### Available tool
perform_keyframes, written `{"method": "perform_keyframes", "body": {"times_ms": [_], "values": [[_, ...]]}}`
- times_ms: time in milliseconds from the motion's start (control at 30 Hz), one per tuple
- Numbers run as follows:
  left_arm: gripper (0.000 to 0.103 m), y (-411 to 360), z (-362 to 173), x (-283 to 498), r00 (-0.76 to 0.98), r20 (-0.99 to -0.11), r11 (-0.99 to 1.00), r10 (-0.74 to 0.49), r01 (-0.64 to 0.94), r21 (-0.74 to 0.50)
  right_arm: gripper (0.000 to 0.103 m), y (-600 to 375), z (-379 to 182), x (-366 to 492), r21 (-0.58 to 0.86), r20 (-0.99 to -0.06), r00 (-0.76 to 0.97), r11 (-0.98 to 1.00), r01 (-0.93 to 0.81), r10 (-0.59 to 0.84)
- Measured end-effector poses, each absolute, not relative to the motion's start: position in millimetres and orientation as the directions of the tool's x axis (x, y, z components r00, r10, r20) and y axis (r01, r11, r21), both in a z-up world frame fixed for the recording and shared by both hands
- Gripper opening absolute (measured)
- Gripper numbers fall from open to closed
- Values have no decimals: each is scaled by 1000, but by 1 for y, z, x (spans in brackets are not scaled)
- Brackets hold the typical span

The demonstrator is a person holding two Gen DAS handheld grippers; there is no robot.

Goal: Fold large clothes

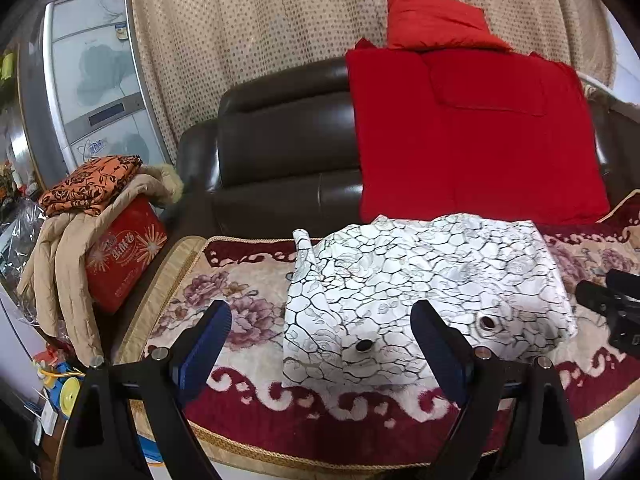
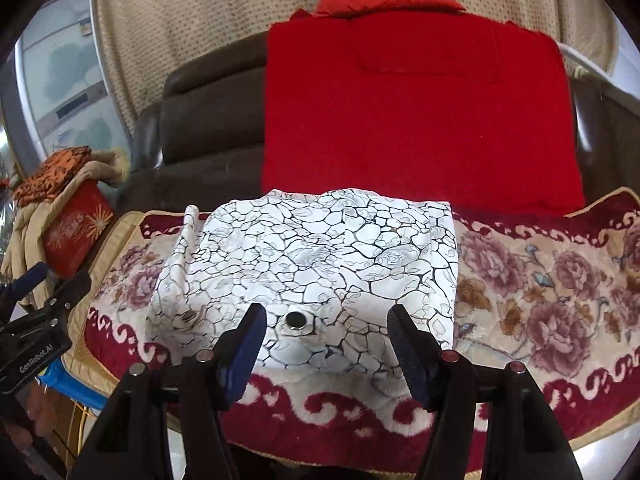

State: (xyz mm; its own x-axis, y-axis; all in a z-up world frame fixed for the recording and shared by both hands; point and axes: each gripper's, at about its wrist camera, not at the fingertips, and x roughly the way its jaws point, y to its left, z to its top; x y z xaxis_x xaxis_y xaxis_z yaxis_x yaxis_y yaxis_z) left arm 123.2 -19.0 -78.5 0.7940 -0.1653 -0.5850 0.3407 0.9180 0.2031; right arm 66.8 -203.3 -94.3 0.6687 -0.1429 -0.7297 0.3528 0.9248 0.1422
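The white crackle-patterned garment with metal eyelets (image 2: pixel 316 264) lies folded into a compact block on the floral red-bordered sofa blanket (image 2: pixel 540 280), looking nearly done, while my left gripper (image 1: pixel 320 344) and right gripper (image 2: pixel 326 344) hover spread, holding nothing.

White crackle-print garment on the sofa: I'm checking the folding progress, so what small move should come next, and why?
Probably bring both open tools down onto the near edge of the white garment to fold it once more or smooth it. It lies as a bundle on the floral blanket, bunched at its left side, and neither the left hand-held gripper nor the right hand-held gripper holds anything.
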Motion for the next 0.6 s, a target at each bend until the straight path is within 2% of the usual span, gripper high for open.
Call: {"method": "perform_keyframes", "body": {"times_ms": [233, 600], "values": [[91, -24, -67, 102, 806, -561, 912, -190, 357, 204, 67, -177, -67, 50, 18, -686, 686, 937, 348, -242], [91, -36, -65, 94, 808, -557, 908, -193, 362, 211, 67, -174, -44, 34, -31, -626, 725, 938, 345, -287]]}}
